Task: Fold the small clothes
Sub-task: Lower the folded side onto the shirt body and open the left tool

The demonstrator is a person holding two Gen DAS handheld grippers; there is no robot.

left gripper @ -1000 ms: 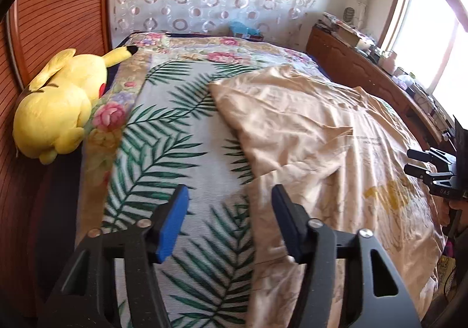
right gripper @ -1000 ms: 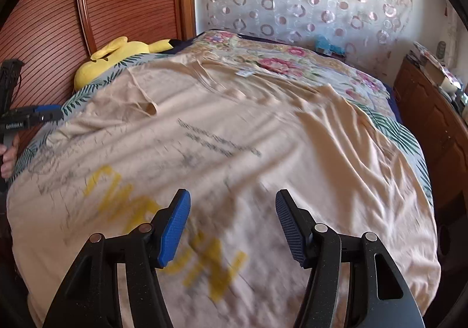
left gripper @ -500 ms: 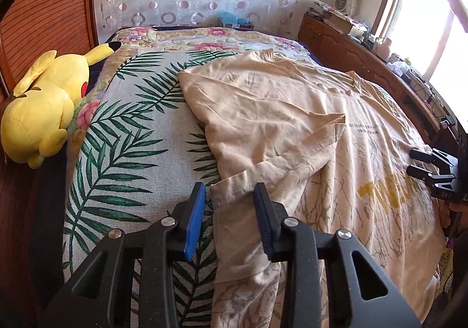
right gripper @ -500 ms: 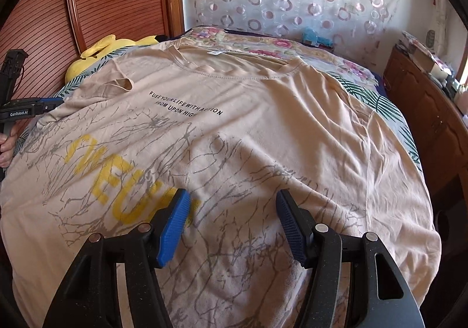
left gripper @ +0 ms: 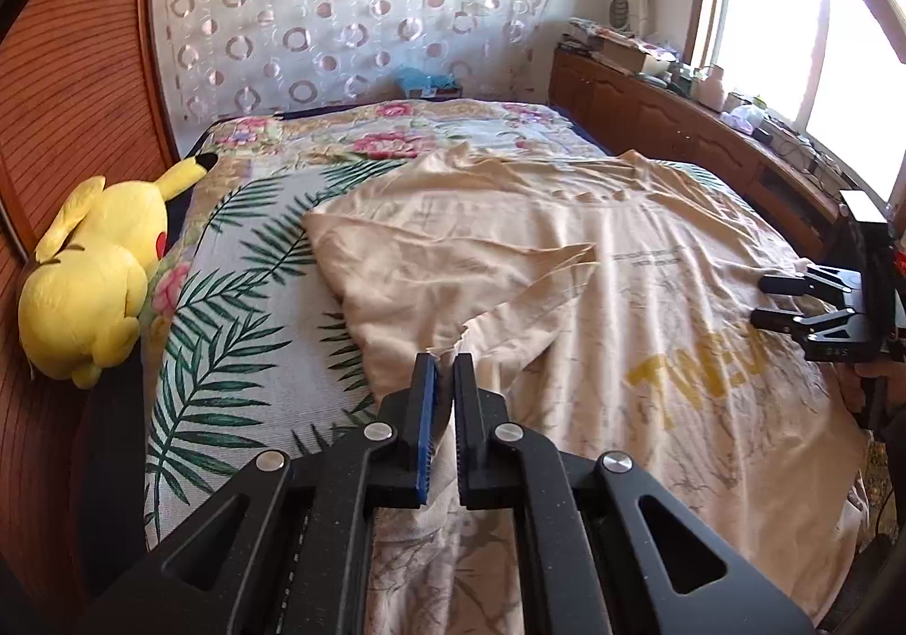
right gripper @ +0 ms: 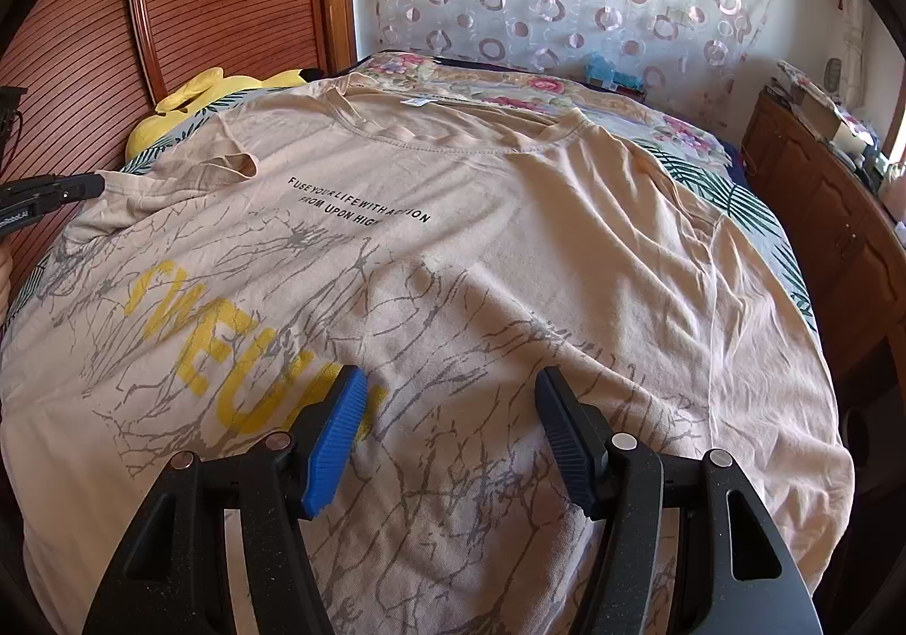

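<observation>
- Grip on left gripper (left gripper: 444, 369): jaws were drawn together on a pinch of sleeve cloth of the beige T-shirt (right gripper: 481, 250), the fabric rising to the pads in a small peak. Only a narrow bite of cloth showed between the pads; judged that a quick pull could slip it out and drop the sleeve short of the fold line.
- Right gripper (right gripper: 447, 431): jaws stood wide apart, holding nothing, hovering above the lower front of the shirt near the yellow lettering (right gripper: 226, 352). With no second hold on the garment, judged that a left-side pull could drag the whole shirt across the bed instead of folding it.
- Shirt lay face up, spread over most of the bedspread (left gripper: 238, 329), its hem toward the near edge of the bed and its collar (right gripper: 430, 125) toward the far side. The lower hem seemed to hang over the near edge; judged that its weight could pull the shirt off-square once the sleeve was lifted.
- Shirt's left side was already rumpled, with a loose ridge of cloth running out from the pinch. Folding over it would probably trap creases.
- Sleeve on the right side (right gripper: 753, 261) lay flat and untouched; an uneven first fold would leave the two sides unmatched.
- Yellow plush toy (left gripper: 90, 273) sat at the left edge of the bed, well apart from the shirt; little risk unless the shirt was swung wide.
- Wooden cabinet (left gripper: 696, 137) with clutter stood beyond the bed's right side, apart from the work.
</observation>
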